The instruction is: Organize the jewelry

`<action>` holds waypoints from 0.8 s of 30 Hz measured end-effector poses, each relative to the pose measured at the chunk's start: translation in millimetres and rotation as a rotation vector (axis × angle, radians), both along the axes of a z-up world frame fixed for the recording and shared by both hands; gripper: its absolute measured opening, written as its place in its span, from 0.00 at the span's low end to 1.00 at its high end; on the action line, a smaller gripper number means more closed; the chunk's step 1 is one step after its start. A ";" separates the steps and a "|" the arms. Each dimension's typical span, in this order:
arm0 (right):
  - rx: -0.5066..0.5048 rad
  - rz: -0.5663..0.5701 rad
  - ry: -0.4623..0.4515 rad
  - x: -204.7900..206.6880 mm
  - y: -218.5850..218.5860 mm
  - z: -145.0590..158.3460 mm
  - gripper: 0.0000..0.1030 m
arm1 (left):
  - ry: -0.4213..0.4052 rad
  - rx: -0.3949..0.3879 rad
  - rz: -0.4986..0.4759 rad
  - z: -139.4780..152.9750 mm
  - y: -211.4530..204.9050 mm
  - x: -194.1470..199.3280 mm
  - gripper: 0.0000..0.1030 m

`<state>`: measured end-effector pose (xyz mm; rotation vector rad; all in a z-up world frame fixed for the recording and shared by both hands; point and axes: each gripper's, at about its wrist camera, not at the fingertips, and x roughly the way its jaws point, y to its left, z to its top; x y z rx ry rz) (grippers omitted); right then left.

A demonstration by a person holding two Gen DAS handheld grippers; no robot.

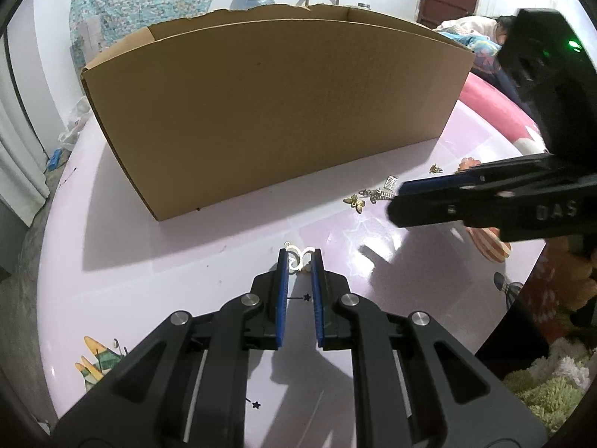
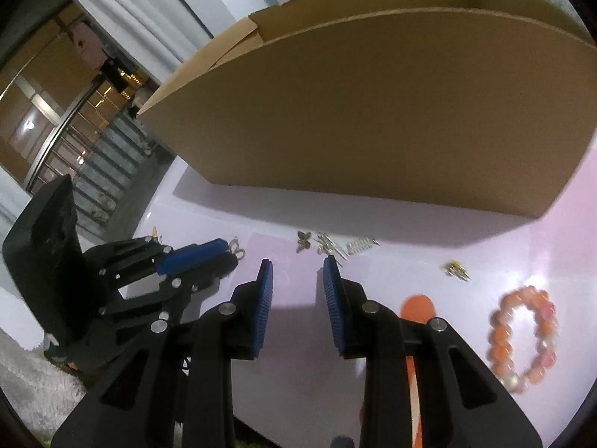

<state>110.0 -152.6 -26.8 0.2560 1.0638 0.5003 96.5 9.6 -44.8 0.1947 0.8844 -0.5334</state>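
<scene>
My left gripper (image 1: 300, 255) holds a small pale gold charm (image 1: 297, 257) between its blue pads, just above the pink table (image 1: 186, 246); it also shows in the right wrist view (image 2: 229, 252). My right gripper (image 2: 296, 265) is open and empty, hovering over the table. Ahead of it lie a gold butterfly charm (image 2: 304, 240), a cluster of small gold pieces (image 2: 330, 246) and a ridged charm (image 2: 360, 244). The butterfly (image 1: 355, 201) and pieces (image 1: 384, 190) also show in the left wrist view beside the right gripper (image 1: 395, 199).
A large open cardboard box (image 1: 268, 112) stands at the back of the table, also in the right wrist view (image 2: 373, 112). An orange bead bracelet (image 2: 522, 339) and another gold charm (image 2: 457, 270) lie at the right. Green rug (image 1: 544, 392) lies beyond the table edge.
</scene>
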 end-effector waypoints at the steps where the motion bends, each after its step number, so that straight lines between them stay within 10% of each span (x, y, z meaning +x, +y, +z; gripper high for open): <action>1: 0.006 0.001 0.005 0.9 0.5 -1.5 0.27 | 0.000 -0.002 0.000 -0.3 1.5 0.0 0.11; 24: -0.432 -0.057 -0.181 -2.8 19.3 5.2 0.21 | -0.002 -0.013 0.003 -0.9 10.0 -0.2 0.11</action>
